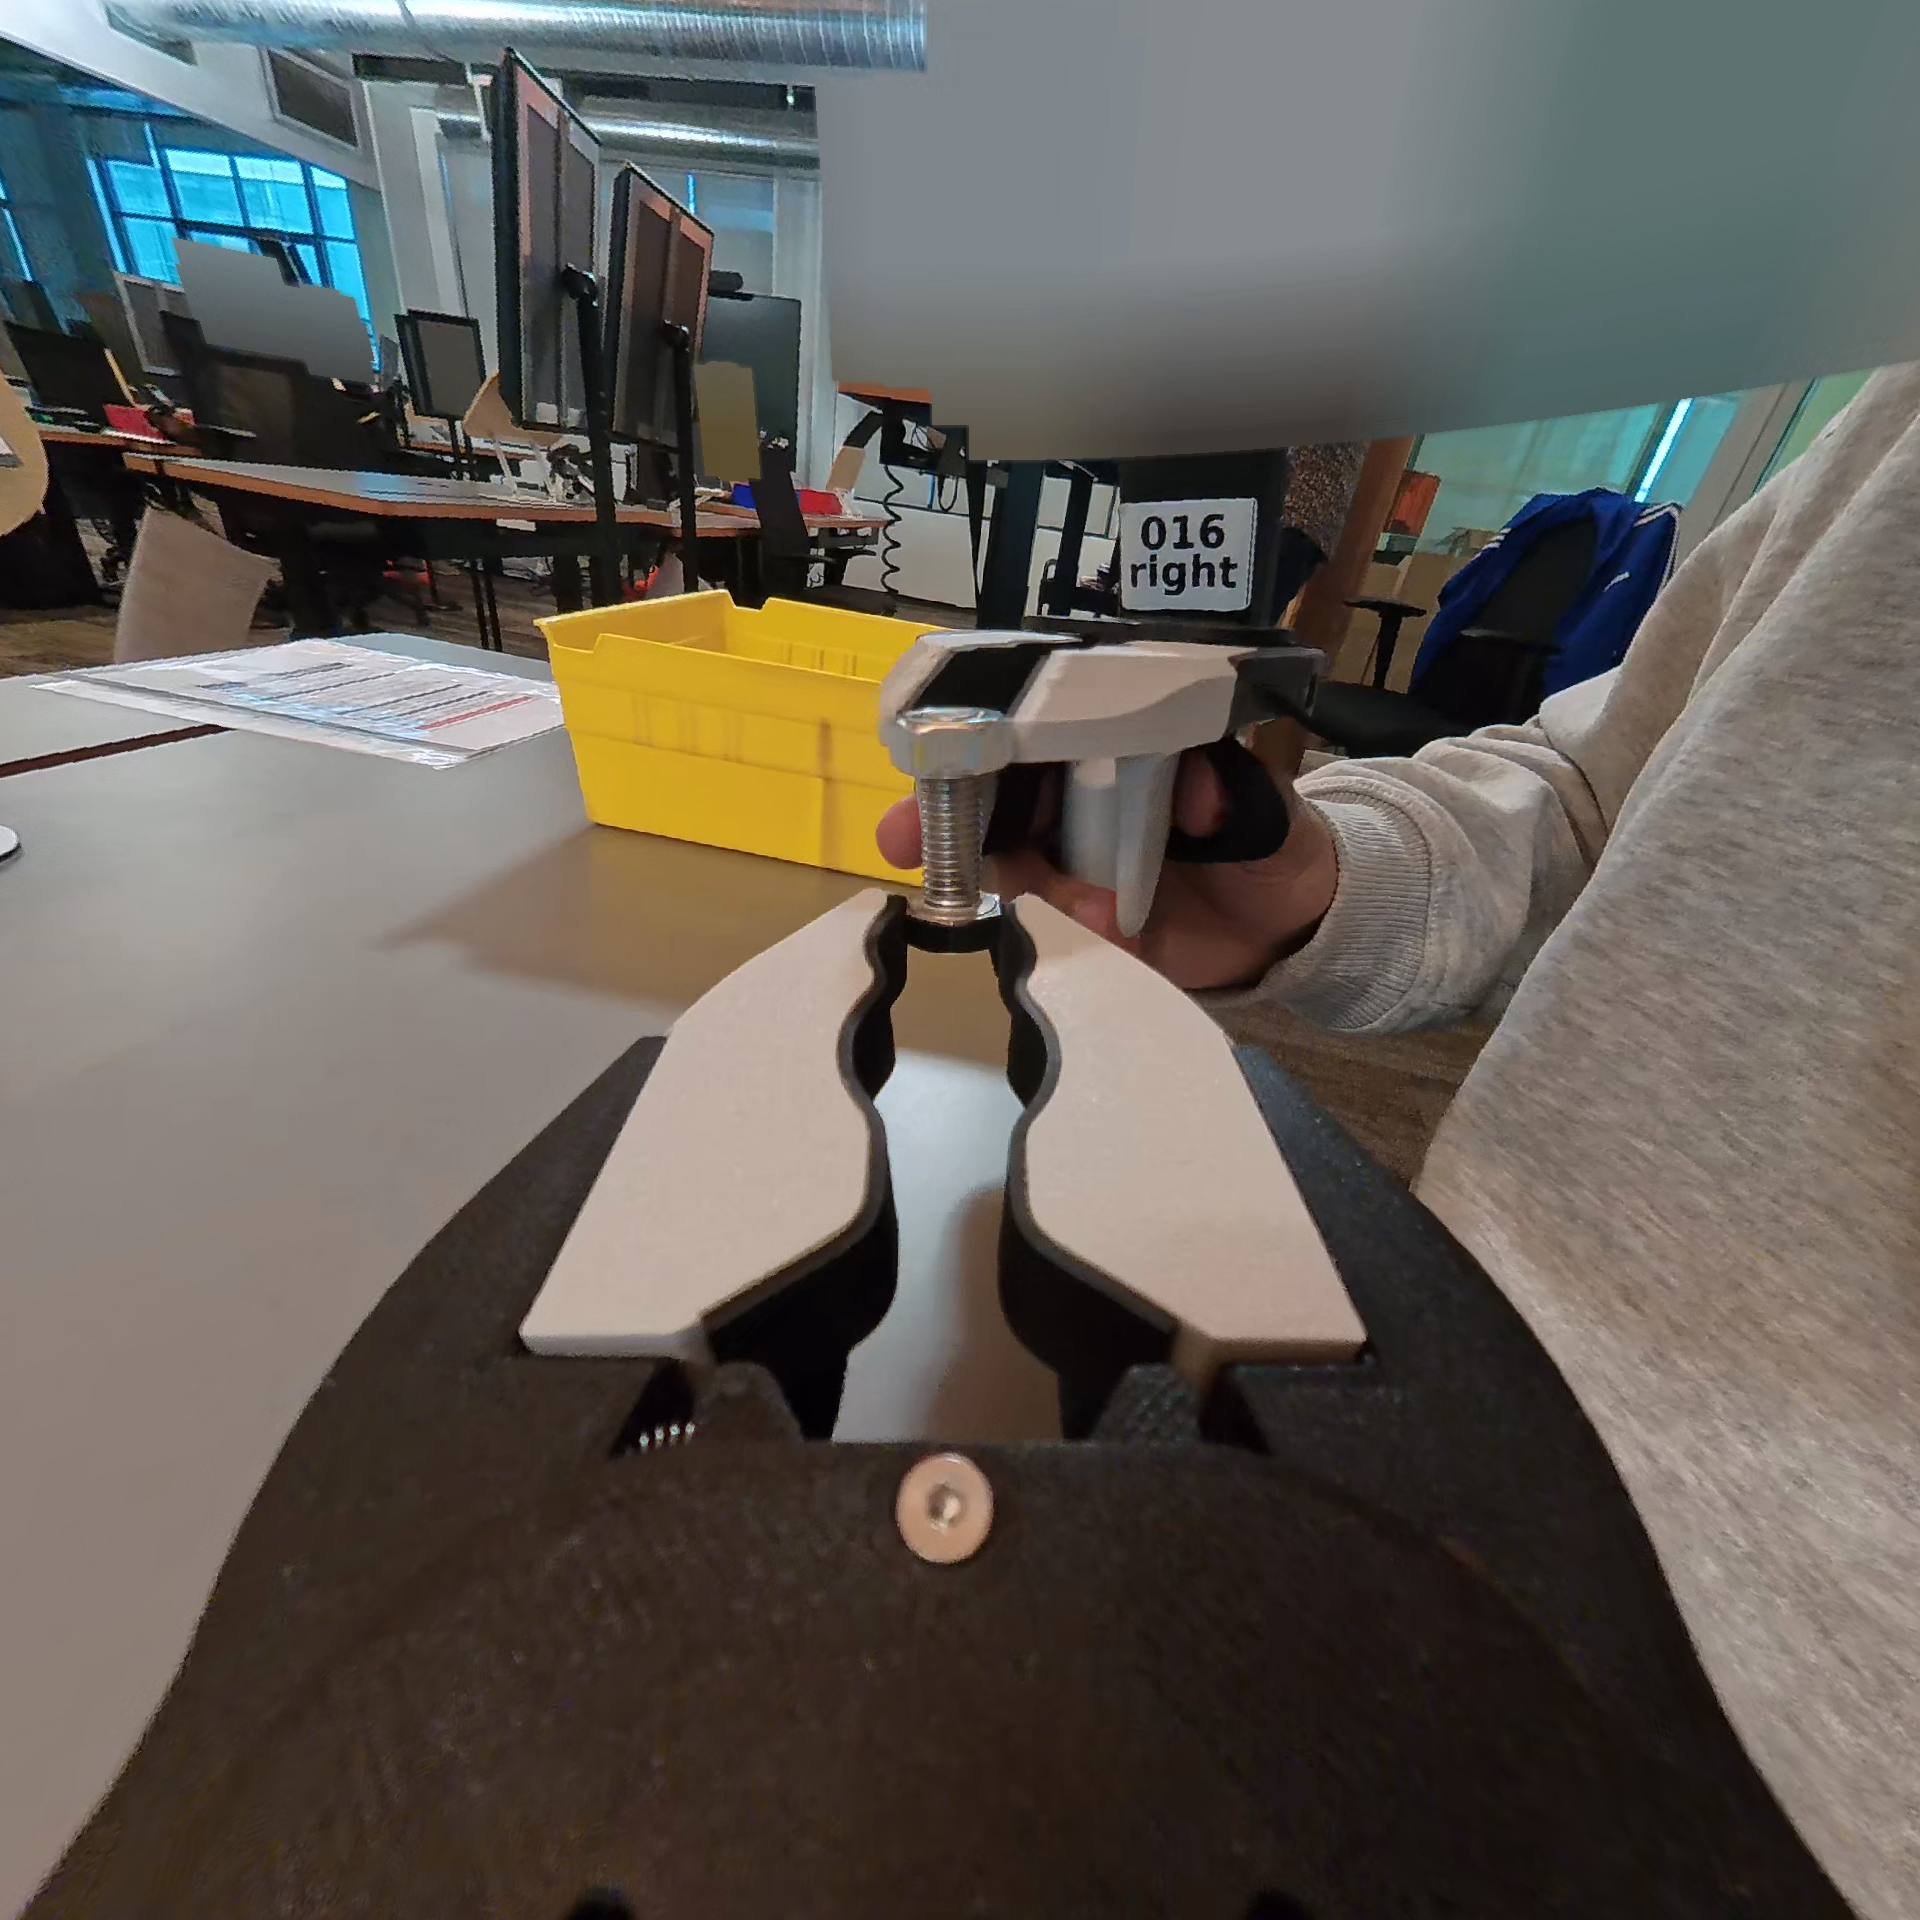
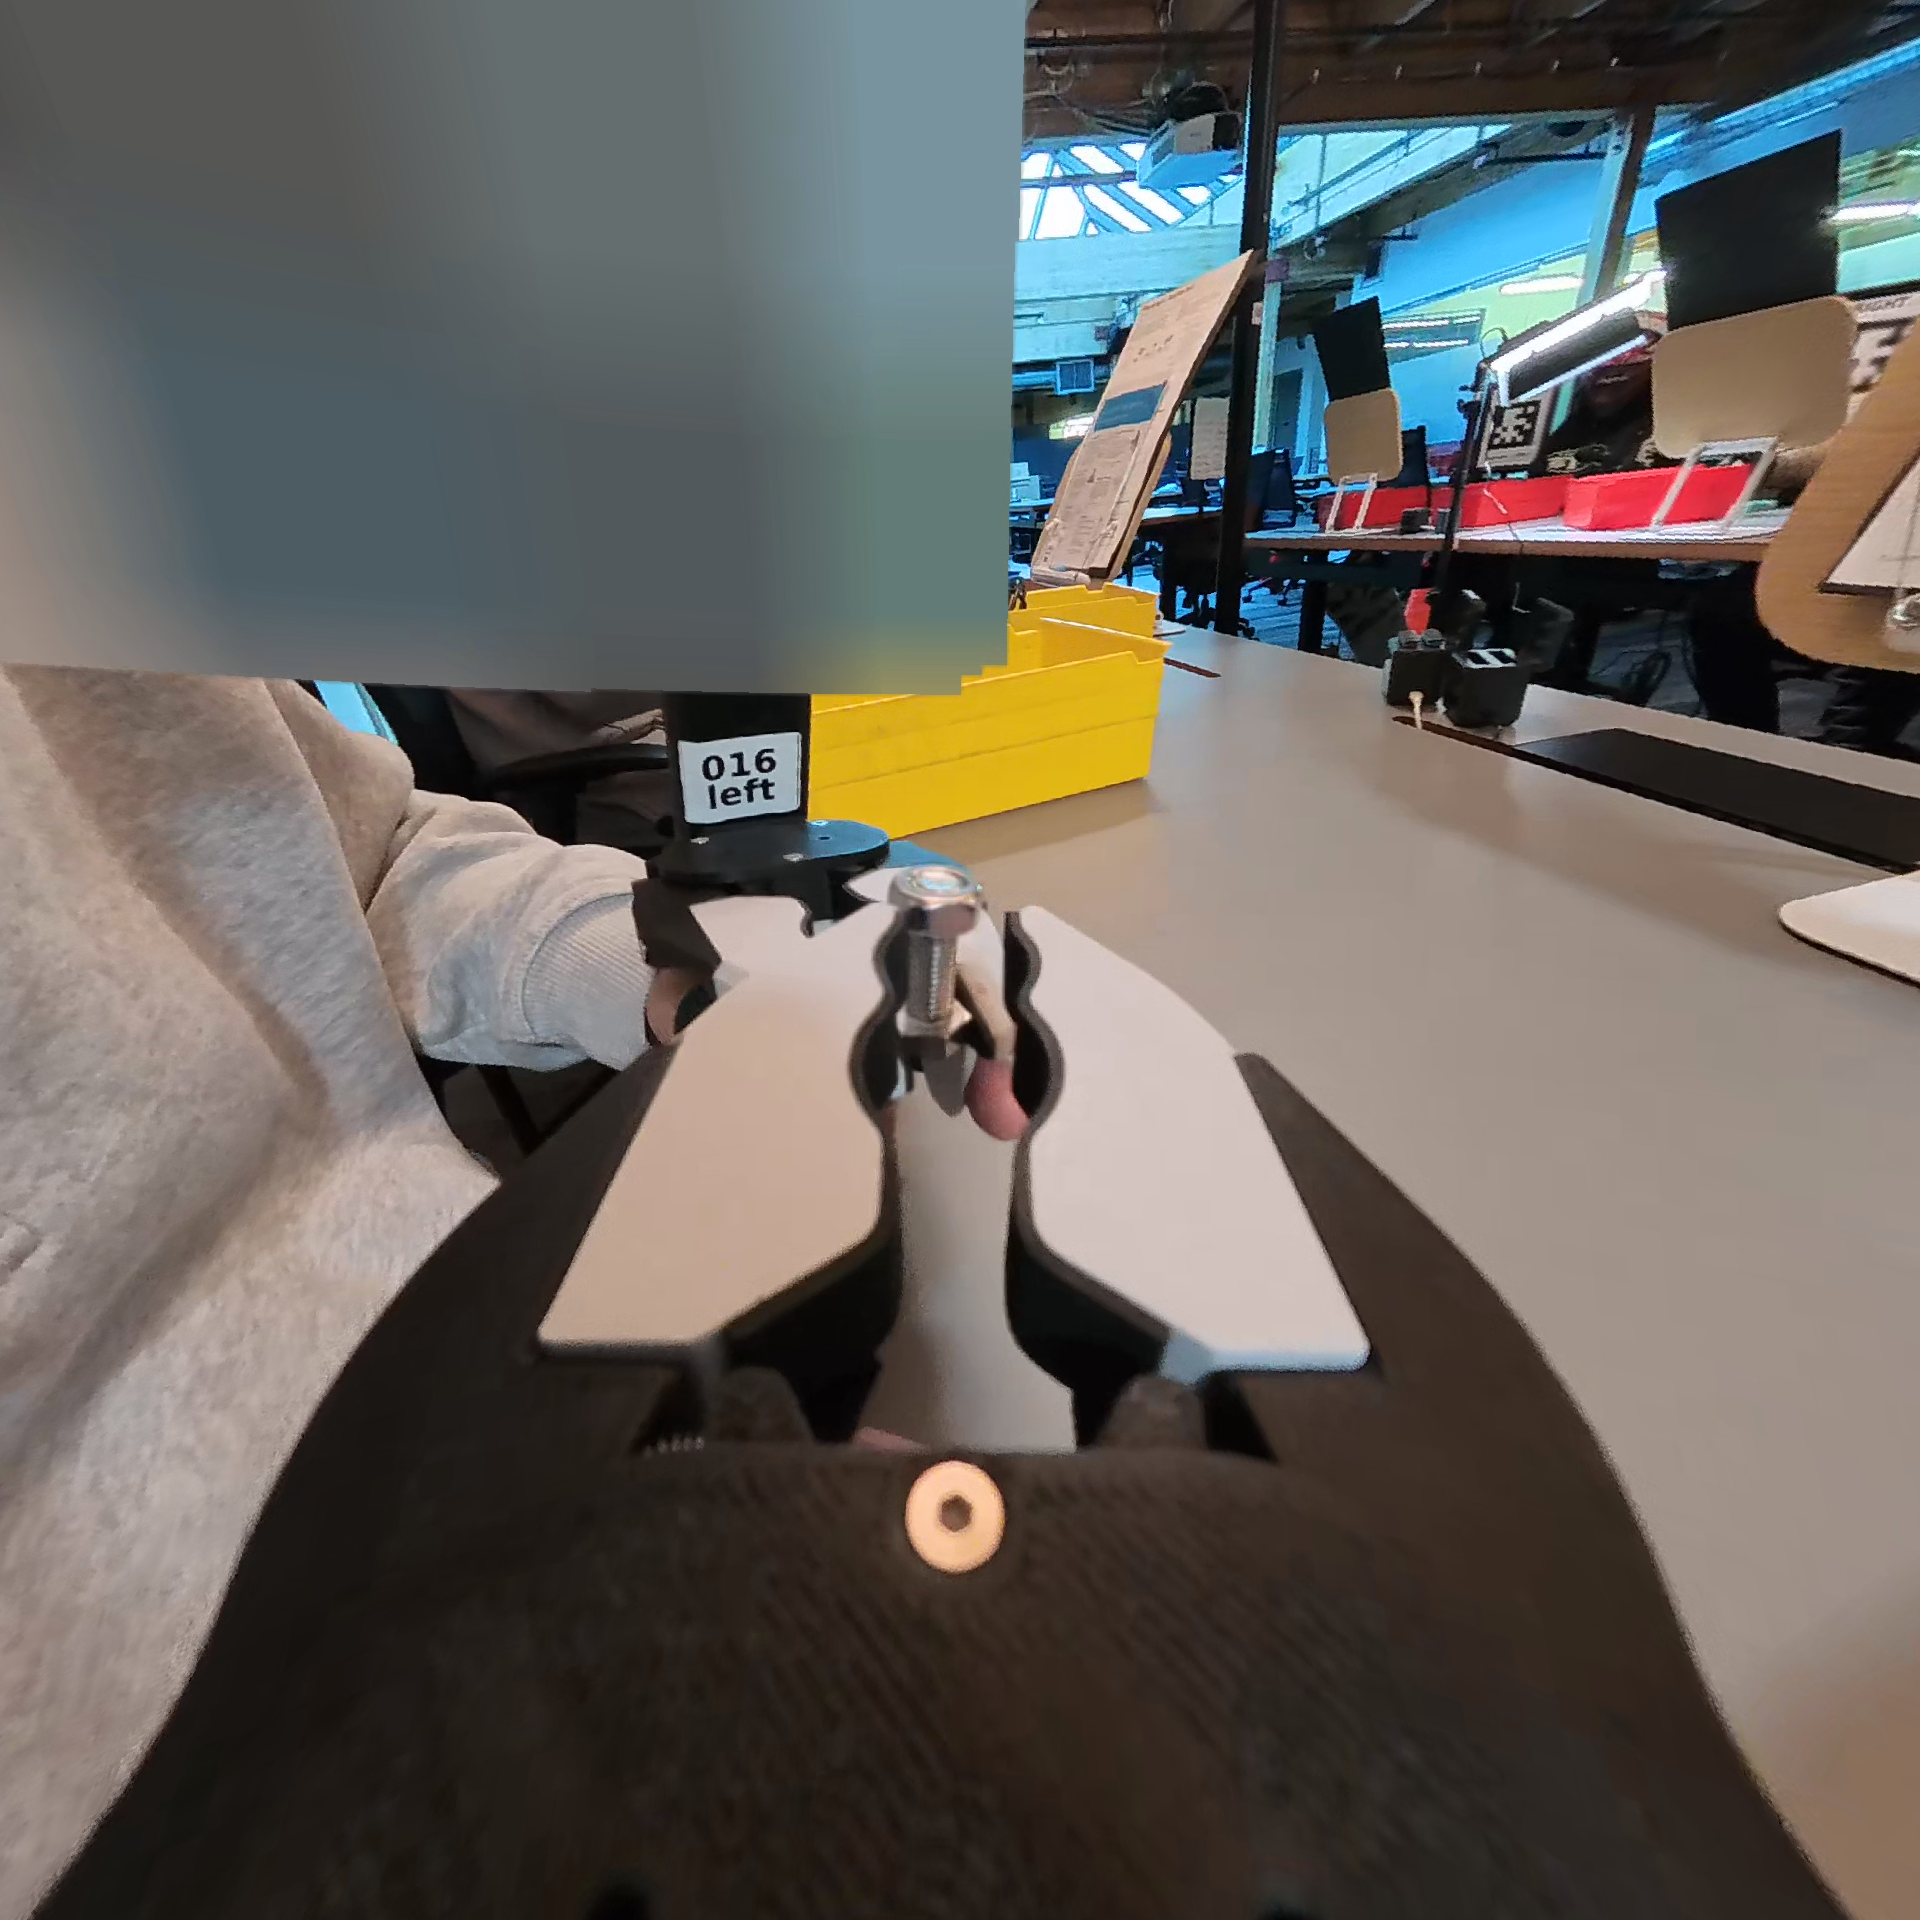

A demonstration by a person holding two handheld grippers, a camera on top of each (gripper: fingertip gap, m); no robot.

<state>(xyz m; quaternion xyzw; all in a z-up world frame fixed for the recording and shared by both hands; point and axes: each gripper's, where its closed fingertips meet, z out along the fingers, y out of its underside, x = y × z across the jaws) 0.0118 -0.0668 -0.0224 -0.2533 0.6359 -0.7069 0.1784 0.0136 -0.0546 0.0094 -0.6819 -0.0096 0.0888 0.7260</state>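
Nearest the lens in each wrist view lay a matte black, coarsely textured gripper body with one countersunk metal fastener, bearing two smooth pale-grey fingers with wavy black inner edges. The left gripper (image 1: 951, 914) was clenched at its tips on a hexagonal steel nut (image 1: 953, 914), threaded onto the lower end of an upright, bright zinc-coloured bolt (image 1: 948, 800) with a hex head and ribbed shank. The right gripper (image 2: 945, 914) entered from the right in the left wrist view and clasped the bolt's head from the side; in its own view the bolt (image 2: 933, 956) stood between its fingertips, the nut (image 2: 935, 1029) below. A hand (image 1: 1195, 883) in a ribbed grey fleece sleeve (image 1: 1455, 862) held the right gripper's handle. Both grippers hung above a smooth grey-brown table (image 1: 260, 987). Farther off stood a glossy yellow plastic bin (image 1: 717, 727), rectangular and open-topped, and at far left a flat laminated sheet (image 1: 322, 691).
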